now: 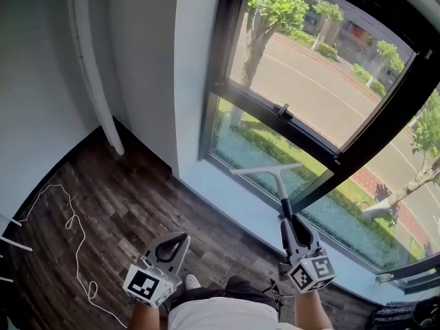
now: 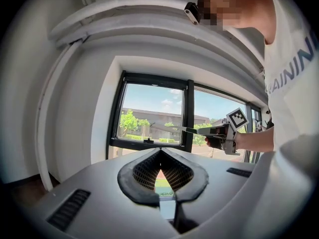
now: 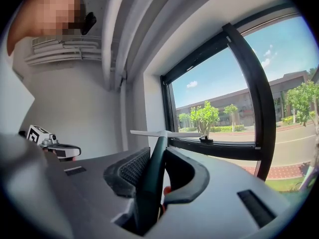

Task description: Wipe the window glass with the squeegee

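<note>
Two grippers, one squeegee (image 1: pixel 273 176): the right gripper (image 1: pixel 287 220) clamps its handle, blade level near the lower window glass (image 1: pixel 242 141), contact unclear. The left gripper (image 1: pixel 183 238) hangs over the floor, jaws together, holding nothing

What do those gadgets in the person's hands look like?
The left gripper and right gripper are pale grey shells with two dark, ribbed jaw pads. Each carries a white cube printed with black square markers. The person wears a white lettered shirt.
</note>
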A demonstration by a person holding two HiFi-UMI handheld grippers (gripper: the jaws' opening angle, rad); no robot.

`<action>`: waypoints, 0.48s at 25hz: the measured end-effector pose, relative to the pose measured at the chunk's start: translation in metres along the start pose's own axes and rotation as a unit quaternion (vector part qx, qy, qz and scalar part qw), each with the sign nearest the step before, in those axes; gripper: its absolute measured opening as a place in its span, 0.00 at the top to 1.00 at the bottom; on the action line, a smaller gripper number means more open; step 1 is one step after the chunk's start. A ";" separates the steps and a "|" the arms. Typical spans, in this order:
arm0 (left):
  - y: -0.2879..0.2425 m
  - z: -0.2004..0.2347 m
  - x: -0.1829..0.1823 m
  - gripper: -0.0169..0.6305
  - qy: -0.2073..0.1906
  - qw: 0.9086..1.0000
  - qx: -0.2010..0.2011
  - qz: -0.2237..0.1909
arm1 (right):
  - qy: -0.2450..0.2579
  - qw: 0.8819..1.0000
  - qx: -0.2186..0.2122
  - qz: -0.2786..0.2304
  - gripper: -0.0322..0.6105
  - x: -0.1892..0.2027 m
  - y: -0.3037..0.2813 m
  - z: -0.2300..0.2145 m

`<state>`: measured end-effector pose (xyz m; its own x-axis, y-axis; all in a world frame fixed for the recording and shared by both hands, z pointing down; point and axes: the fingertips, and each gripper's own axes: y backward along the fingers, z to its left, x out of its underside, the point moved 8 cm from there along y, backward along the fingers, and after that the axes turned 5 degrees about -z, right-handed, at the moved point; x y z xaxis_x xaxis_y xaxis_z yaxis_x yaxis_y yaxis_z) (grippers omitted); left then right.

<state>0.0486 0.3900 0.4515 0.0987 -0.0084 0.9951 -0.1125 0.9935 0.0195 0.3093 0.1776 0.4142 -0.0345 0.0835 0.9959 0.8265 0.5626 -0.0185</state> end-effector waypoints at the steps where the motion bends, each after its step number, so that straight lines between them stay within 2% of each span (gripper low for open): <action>1: -0.007 0.008 0.003 0.95 0.004 1.000 0.006 0.002 | 0.002 1.000 0.004 0.001 0.79 0.001 -0.007 -0.002; 8: -0.066 0.038 0.012 0.95 0.019 0.998 0.052 0.009 | 0.001 0.998 0.060 -0.006 0.79 0.000 -0.027 -0.034; 12: -0.115 0.054 0.005 0.95 -0.006 0.997 0.072 0.018 | -0.008 0.995 0.091 -0.030 0.79 -0.006 -0.054 -0.069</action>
<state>0.0082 0.2695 0.4594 0.0795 0.0254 0.9965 -0.2567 0.9665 -0.0042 0.3033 0.0901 0.4152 -0.0905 0.0571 0.9943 0.7073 0.7065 0.0238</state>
